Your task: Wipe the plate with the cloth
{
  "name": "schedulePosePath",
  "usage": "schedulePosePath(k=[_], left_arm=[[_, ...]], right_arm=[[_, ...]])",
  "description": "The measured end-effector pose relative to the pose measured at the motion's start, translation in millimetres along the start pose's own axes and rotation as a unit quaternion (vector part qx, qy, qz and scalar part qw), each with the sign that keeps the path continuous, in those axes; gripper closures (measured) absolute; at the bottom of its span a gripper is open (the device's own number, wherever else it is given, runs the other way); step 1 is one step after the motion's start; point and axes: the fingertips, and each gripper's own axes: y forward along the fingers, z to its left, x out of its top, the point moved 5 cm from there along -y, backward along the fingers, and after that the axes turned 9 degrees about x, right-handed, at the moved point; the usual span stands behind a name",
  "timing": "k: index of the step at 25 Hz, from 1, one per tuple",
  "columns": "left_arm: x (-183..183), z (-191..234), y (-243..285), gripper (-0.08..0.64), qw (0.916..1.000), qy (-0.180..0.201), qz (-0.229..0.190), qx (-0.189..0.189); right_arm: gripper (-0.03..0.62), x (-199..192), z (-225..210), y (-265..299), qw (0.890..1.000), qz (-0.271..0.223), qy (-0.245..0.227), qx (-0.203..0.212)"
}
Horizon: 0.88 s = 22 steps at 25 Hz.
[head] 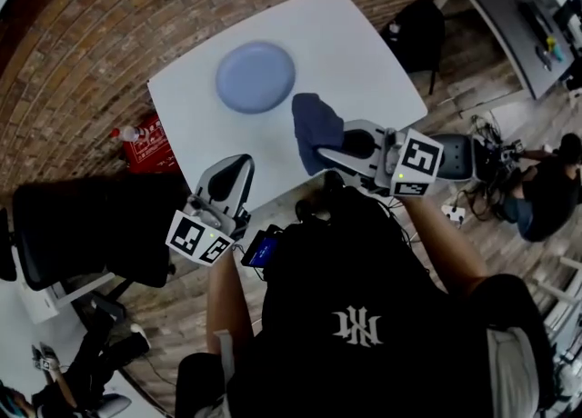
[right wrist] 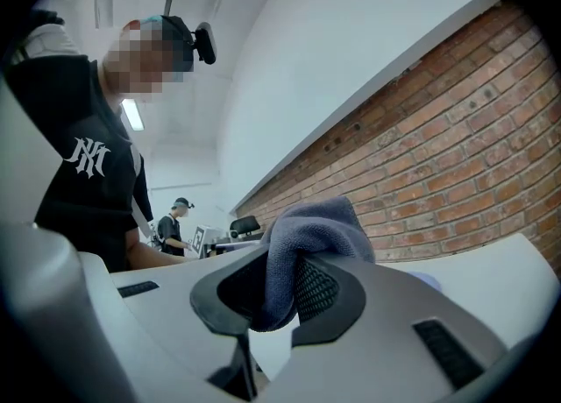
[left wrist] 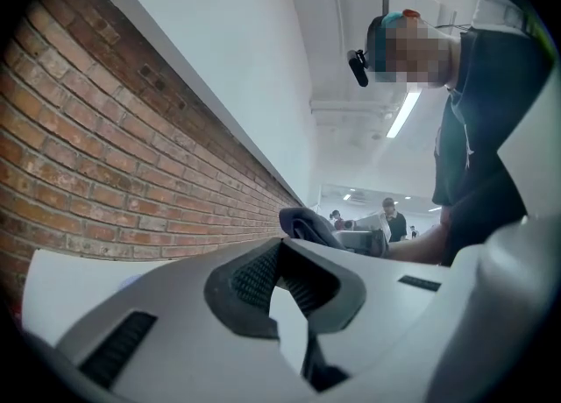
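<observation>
A round light-blue plate (head: 255, 76) lies on the white table (head: 364, 62), toward its far left. My right gripper (head: 338, 144) is shut on a dark blue cloth (head: 312, 125), which hangs over the table's near edge, to the right of the plate and apart from it. In the right gripper view the cloth (right wrist: 311, 222) bulges out from between the jaws of the right gripper (right wrist: 294, 270). My left gripper (head: 238, 169) hovers at the table's front edge, shut with nothing in it. From the left gripper (left wrist: 280, 252) the cloth (left wrist: 307, 222) shows just beyond the jaws.
A brick wall (head: 109, 16) runs behind the table. A red object (head: 145, 145) sits low at the table's left, with a black chair (head: 91, 225) nearer me. Another black chair (head: 418, 30) and a grey desk (head: 509, 16) stand at the right, and a person (head: 546, 191) sits there.
</observation>
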Motion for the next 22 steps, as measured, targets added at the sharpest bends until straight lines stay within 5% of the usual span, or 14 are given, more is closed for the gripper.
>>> schedulePosePath(k=[14, 22], left_arm=[[13.1, -93.2, 28.4, 0.557, 0.9993, 0.020, 0.002, 0.030], [-4.7, -158.6, 37.9, 0.557, 0.9973, -0.027, -0.007, 0.068]], right_arm=[[0.518, 24.2, 43.0, -90.9, 0.997, 0.031, -0.041, 0.054], [0.518, 6.6, 55.5, -147.5, 0.996, 0.014, -0.025, 0.081]])
